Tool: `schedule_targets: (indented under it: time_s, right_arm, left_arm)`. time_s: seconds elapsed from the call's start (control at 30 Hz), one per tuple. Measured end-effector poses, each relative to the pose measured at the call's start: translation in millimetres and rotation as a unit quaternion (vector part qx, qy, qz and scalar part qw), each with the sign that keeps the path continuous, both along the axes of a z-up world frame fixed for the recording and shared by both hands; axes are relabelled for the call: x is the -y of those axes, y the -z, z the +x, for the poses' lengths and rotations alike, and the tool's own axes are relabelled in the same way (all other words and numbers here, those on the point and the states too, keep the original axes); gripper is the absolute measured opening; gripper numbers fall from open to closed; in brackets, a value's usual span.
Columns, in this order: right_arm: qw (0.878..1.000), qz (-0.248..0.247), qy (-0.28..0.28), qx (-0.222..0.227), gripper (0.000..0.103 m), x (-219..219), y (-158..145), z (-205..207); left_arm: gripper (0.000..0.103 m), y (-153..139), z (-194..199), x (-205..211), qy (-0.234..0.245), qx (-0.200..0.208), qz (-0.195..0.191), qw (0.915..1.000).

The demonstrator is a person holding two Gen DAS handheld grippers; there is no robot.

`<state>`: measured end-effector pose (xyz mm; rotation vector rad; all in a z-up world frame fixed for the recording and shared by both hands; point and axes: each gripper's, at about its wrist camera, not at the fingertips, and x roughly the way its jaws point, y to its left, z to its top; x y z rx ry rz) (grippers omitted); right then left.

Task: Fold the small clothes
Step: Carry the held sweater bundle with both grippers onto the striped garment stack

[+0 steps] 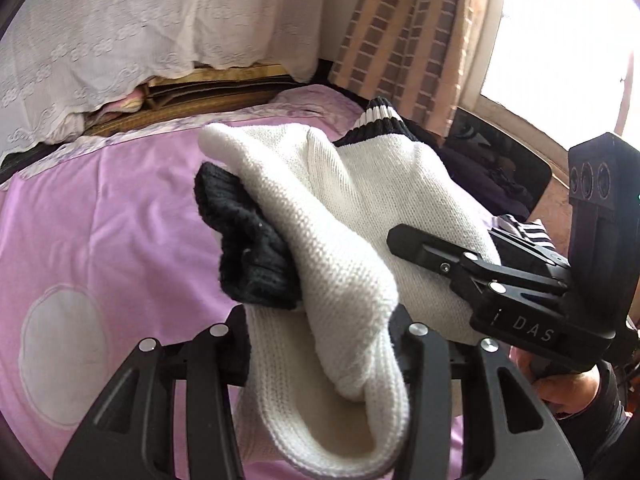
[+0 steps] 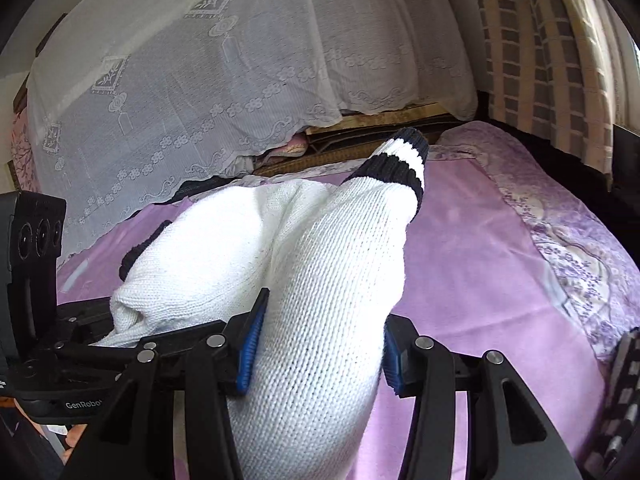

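Observation:
A white knit sweater (image 1: 352,220) with black cuffs hangs bunched above the purple bed cover (image 1: 100,220). My left gripper (image 1: 320,344) is shut on a thick fold of it at the bottom of the left wrist view, with a black cuff (image 1: 248,252) drooping to the left. My right gripper (image 1: 446,236) clamps the same garment from the right. In the right wrist view, its blue pads (image 2: 250,352) squeeze the white sweater (image 2: 320,260), whose sleeve ends in a black-and-white striped cuff (image 2: 404,156). At the left edge is the left gripper (image 2: 152,326), also on the cloth.
A white lace cloth (image 2: 200,80) drapes over furniture behind the bed cover (image 2: 480,280). A checked curtain (image 1: 400,32) hangs by a bright window at the right. A dark container (image 1: 492,160) sits beyond the bed's right edge. A person's hand (image 1: 568,392) holds the right gripper.

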<state>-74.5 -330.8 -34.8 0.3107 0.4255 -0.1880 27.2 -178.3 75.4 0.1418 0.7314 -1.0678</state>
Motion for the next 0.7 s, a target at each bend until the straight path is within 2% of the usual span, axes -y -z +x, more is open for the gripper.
schedule_targets:
  time_s: [0.2, 0.43, 0.7]
  right_arm:
    - [0.998, -0.014, 0.063, 0.012, 0.049, 50, -12, -81]
    - [0.992, -0.019, 0.125, 0.014, 0.049, 75, -23, -167]
    - [0.983, -0.015, 0.181, -0.006, 0.049, 107, -15, -235]
  left_arm:
    - [0.043, -20, -59, 61, 0.065, 0.020, -0.012, 0.9976]
    - [0.043, -33, -123, 123, 0.130, 0.035, -0.013, 0.9909]
    - [0.043, -35, -189, 185, 0.188, 0.044, 0.001, 0.9812]
